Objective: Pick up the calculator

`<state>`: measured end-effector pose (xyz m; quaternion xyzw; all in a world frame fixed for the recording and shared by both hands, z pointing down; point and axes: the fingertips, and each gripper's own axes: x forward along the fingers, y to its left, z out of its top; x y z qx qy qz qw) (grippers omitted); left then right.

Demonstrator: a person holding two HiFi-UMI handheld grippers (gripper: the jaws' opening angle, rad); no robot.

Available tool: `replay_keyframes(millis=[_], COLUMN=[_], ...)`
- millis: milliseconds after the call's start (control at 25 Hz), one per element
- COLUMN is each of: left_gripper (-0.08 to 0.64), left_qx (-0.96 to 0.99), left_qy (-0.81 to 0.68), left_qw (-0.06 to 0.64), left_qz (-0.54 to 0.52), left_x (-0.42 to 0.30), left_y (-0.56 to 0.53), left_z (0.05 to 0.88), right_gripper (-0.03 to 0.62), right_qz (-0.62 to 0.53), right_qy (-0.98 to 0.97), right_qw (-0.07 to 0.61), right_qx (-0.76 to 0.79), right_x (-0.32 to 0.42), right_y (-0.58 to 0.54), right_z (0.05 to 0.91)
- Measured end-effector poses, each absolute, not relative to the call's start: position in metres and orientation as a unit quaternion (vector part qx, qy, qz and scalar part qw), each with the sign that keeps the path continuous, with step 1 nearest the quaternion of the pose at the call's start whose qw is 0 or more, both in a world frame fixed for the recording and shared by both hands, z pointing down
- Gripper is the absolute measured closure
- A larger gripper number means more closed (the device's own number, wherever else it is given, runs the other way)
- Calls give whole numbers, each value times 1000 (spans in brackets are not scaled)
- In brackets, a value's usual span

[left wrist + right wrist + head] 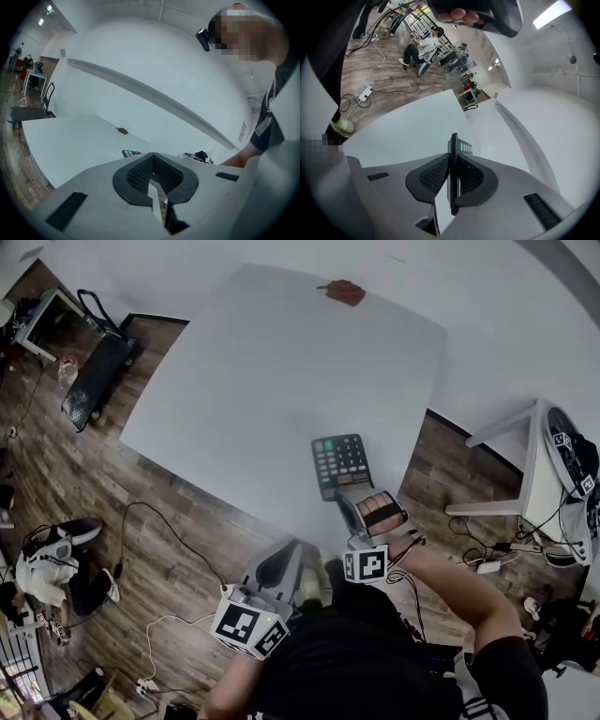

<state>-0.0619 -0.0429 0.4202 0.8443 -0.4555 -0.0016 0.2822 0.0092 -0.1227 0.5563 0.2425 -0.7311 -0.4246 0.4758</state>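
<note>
The dark calculator [339, 463] with grey and green keys hangs just above the near edge of the white table [272, 362]. My right gripper [356, 495] is shut on its near end. In the right gripper view the calculator [453, 154] stands on edge, pinched between the two ribbed pads, with its keys facing right. My left gripper [281, 570] hovers lower and nearer to me, off the table's front edge. It is shut, with nothing between its pads [140, 176]. From the left gripper view the calculator [131, 153] shows just past the jaw tips.
A small red object [345, 292] lies at the table's far edge. A black folded frame [98, 371] stands on the wood floor at left. A white side table [525, 465] with round gear is at right. Cables [159, 521] trail on the floor, where a person [56, 559] sits.
</note>
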Motion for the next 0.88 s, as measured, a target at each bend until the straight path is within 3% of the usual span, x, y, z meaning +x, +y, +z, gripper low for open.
replay_keyframes(millis=[880], left_gripper=[554], left_qx=[873], left_qy=[-441], left_qw=[206], left_qz=[-34], left_x=[-63], left_y=[-26], left_z=[364], right_gripper=[538], right_qz=[-459], right_qy=[-706], right_qw=[457], right_qx=[288], right_x=[-11], right_y=[-41], right_z=[399])
